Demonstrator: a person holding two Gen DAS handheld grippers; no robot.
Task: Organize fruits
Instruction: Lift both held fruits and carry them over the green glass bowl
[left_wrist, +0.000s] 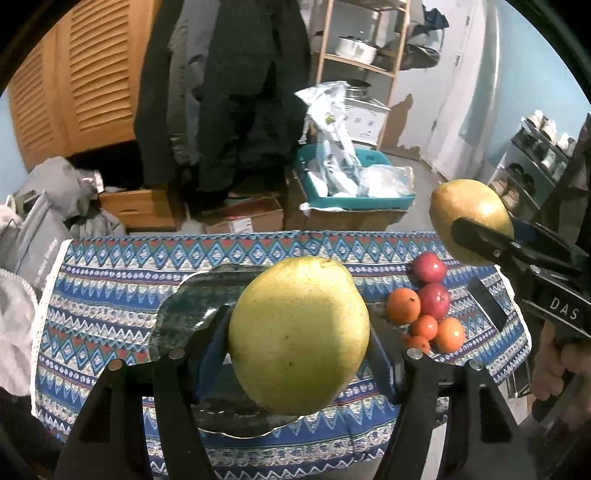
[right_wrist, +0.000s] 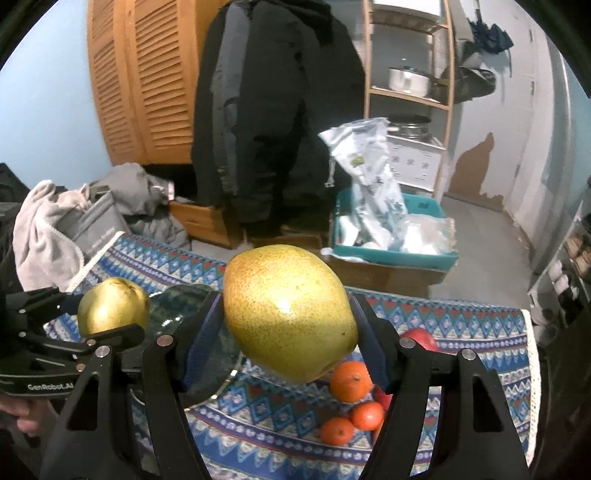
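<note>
Holding one pear each, both grippers sit above the table, nothing set down yet.

Left gripper (left_wrist: 299, 354): fingers pinch the left pear (left_wrist: 299, 347) across its widest part, dead centre of the left wrist view. It hangs over the dark glass plate (left_wrist: 192, 295), which lies centre-left on the patterned tablecloth (left_wrist: 110, 295). My read: that plate is the drop target, hence the pear parked right above it.

Right gripper (right_wrist: 291, 343): fingers clamp the right pear (right_wrist: 288, 314), more golden and speckled, at centre frame. In the left wrist view the same pear shows at right edge, upper middle, clearly lifted off the cloth. In the right wrist view it sits between the plate's edge at lower left and the loose fruit at lower right.

Remaining pile, lower right of both views: oranges (left_wrist: 404, 304) and two red apples (left_wrist: 428, 266), touching one another in a cluster directly on the cloth. Probably untouched stock waiting to be sorted.

Grips look sideways across the belly of each pear, blue pads bearing on skin. Sensible for round fruit, less chance of it rolling out.

Risk as I judge it: two grippers heading for one plate; they're already near each other, so one should go first.

Background clutter (coats, crate, shelf) is irrelevant.
</note>
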